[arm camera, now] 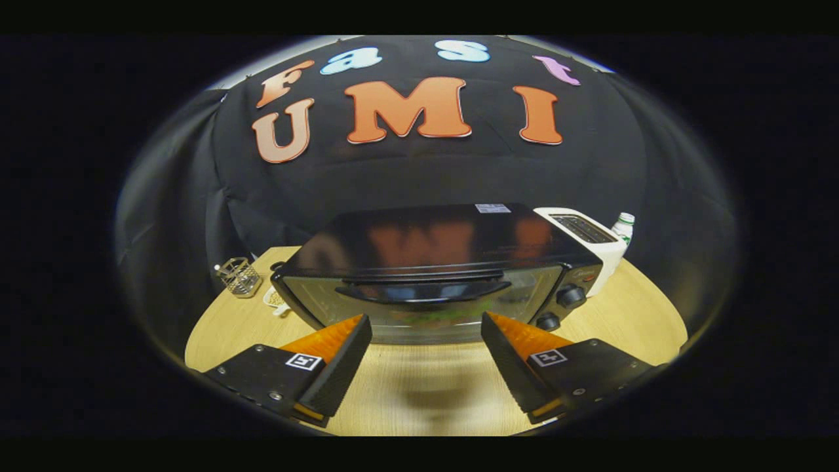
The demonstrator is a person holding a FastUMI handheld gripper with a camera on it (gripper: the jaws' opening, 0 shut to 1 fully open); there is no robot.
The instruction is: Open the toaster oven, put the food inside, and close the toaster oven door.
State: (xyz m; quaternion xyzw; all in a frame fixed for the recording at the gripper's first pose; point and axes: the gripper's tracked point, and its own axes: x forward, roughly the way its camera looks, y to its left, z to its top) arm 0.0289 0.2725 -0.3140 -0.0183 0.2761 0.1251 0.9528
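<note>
Toaster oven [432, 262] sits mid table [629, 314], door shut, something greenish behind glass, maybe food, can't tell. Tool [426, 354] released, fingers spread, holding nothing, just short of door handle [423, 292]. Looks like either start or finish.

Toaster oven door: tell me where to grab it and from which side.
Take the black curved handle across the top of the glass door, coming straight from the front. It is a wide bar standing out from the door, and the door looks shut. The hand-held gripper is open, just short of the door.
</note>
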